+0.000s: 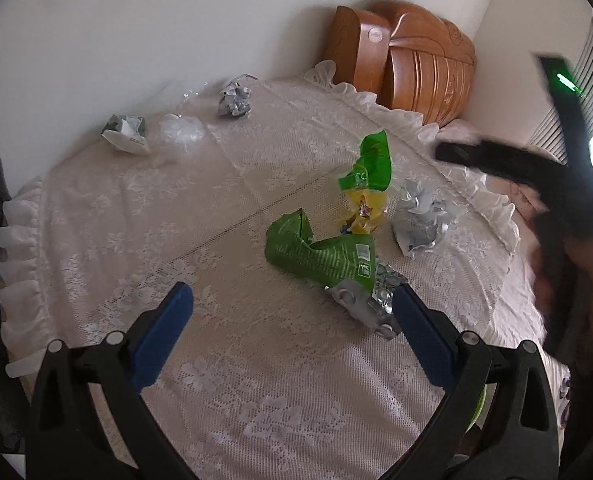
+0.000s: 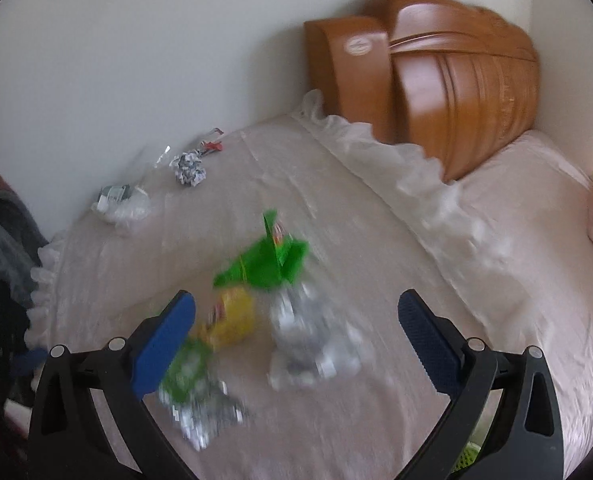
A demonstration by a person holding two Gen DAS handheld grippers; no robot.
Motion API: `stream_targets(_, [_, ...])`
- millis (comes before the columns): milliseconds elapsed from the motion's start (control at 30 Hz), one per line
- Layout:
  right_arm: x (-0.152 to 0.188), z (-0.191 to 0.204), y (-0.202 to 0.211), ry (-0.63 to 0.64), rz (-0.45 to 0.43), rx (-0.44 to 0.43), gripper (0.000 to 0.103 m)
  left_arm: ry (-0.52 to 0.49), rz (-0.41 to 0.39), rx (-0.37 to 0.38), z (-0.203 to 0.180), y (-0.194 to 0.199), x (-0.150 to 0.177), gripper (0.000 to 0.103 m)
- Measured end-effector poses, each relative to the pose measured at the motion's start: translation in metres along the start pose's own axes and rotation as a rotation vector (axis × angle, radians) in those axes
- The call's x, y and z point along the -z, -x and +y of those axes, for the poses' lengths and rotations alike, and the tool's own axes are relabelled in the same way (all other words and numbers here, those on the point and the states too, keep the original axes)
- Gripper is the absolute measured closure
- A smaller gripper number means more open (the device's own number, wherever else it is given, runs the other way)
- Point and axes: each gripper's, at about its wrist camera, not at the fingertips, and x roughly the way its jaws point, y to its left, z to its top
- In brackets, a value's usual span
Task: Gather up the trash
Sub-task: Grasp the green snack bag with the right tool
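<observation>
A torn green snack bag (image 1: 320, 256) lies on the lace bedspread (image 1: 144, 216), a green and yellow wrapper (image 1: 366, 184) standing behind it. Silver foil (image 1: 366, 304) pokes out beside my left gripper's right finger. A crumpled silver wrapper (image 1: 424, 220) lies further right. My left gripper (image 1: 292, 300) is open, empty, just short of the green bag. The other gripper (image 1: 536, 168) hovers blurred at the right. In the blurred right wrist view, my right gripper (image 2: 296, 312) is open above the yellow wrapper (image 2: 232, 320), silver wrapper (image 2: 308, 336) and green bag (image 2: 264, 264).
Along the wall lie a crumpled grey paper ball (image 1: 234, 98), clear plastic (image 1: 180, 132) and a small green and white carton (image 1: 126, 132). A wooden headboard (image 1: 412, 64) stands at the back right. The bedspread's ruffled edge (image 1: 400, 116) runs along its far side.
</observation>
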Motion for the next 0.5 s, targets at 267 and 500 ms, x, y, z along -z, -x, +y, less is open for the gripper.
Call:
stream_targets(267, [-0.036, 0.015, -0.092, -0.036, 0.198, 0.015, 0.022, 0.006, 0.014, 0.009, -0.003, -0.013, -0.009, 0.008])
stream_targets(500, [-0.035, 0.014, -0.113, -0.091, 0.24, -0.053, 0.061, 0.017, 0.014, 0.006, -0.002, -0.019, -0.014, 0.008])
